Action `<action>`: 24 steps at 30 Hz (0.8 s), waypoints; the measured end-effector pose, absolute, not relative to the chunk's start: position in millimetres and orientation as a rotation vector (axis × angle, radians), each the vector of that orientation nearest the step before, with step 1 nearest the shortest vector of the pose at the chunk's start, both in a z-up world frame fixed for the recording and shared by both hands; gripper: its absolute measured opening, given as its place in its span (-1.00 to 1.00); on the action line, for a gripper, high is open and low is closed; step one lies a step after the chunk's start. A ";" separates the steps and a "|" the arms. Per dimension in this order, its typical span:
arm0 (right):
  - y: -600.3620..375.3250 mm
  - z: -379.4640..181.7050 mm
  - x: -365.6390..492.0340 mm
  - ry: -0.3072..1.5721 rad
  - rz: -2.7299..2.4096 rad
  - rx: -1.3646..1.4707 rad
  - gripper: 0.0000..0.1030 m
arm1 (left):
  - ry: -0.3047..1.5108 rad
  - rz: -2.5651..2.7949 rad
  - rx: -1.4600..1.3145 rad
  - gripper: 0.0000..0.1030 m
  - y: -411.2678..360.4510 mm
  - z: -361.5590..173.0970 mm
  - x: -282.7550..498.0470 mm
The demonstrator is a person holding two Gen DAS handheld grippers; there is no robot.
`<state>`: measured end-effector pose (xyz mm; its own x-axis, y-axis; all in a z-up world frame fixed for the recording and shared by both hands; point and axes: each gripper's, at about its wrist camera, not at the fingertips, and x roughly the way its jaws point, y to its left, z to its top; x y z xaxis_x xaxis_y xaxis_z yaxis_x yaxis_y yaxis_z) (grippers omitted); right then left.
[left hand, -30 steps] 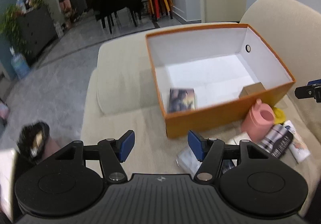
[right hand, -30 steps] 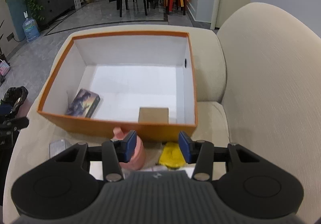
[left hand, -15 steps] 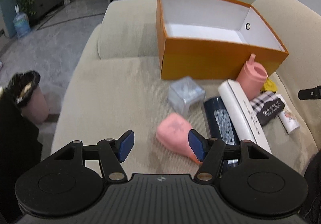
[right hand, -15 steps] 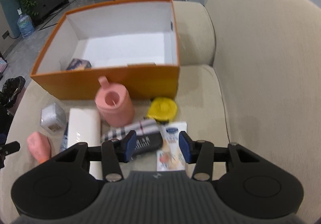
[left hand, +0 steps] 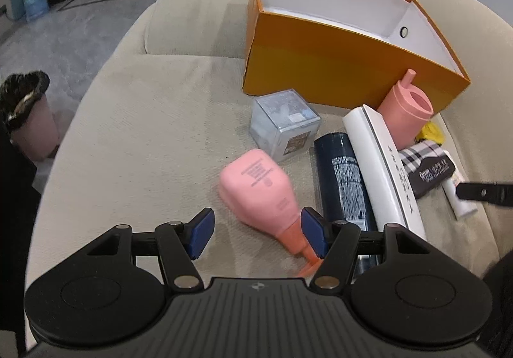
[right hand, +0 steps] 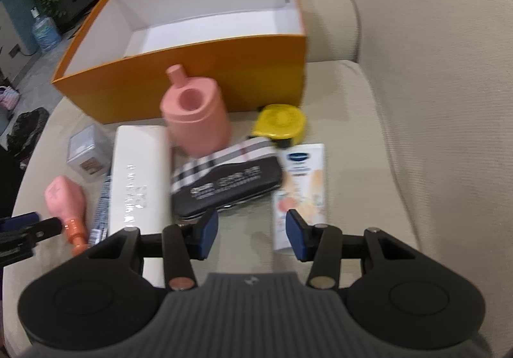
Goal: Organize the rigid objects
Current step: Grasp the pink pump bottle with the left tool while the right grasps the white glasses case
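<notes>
An open orange box (left hand: 336,66) (right hand: 192,76) stands on a beige sofa. In front of it lie a pink bottle with an orange cap (left hand: 259,191) (right hand: 65,201), a clear cube (left hand: 283,124) (right hand: 86,151), a dark can (left hand: 344,178), a long white box (left hand: 381,165) (right hand: 139,172), a pink cup (left hand: 407,114) (right hand: 195,120), a checked black case (left hand: 426,165) (right hand: 224,175), a yellow tape measure (right hand: 280,122) and a tube (right hand: 301,185). My left gripper (left hand: 255,234) is open over the pink bottle's neck. My right gripper (right hand: 251,234) is open, between the case and the tube.
The sofa backrest (right hand: 433,69) rises on the right and an armrest (left hand: 198,15) lies behind the box. A lined bin (left hand: 29,114) stands on the floor to the left. A water bottle (left hand: 35,2) and dark furniture are farther back.
Both grippers have pulled back from the box and dropped toward the items on the seat. The left one now sits at the pink bottle; the right one at the case and tube.
</notes>
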<state>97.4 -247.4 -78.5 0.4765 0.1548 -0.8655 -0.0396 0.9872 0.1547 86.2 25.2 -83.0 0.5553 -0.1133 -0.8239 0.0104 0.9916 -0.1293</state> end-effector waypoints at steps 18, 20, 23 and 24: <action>-181.8 -86.6 103.1 1.064 0.272 0.068 0.02 | 1.048 -0.138 -0.070 0.04 24.3 -97.6 106.6; -177.5 -86.8 104.4 1.058 0.283 0.070 0.02 | 1.063 -0.158 -0.030 -0.03 23.6 -95.7 107.6; -174.1 -86.9 107.1 1.055 0.290 0.078 0.02 | 1.083 -0.177 0.009 -0.06 24.8 -93.6 108.5; -173.5 -87.1 108.0 1.055 0.291 0.083 0.02 | 1.090 -0.182 0.021 -0.06 25.0 -92.9 108.3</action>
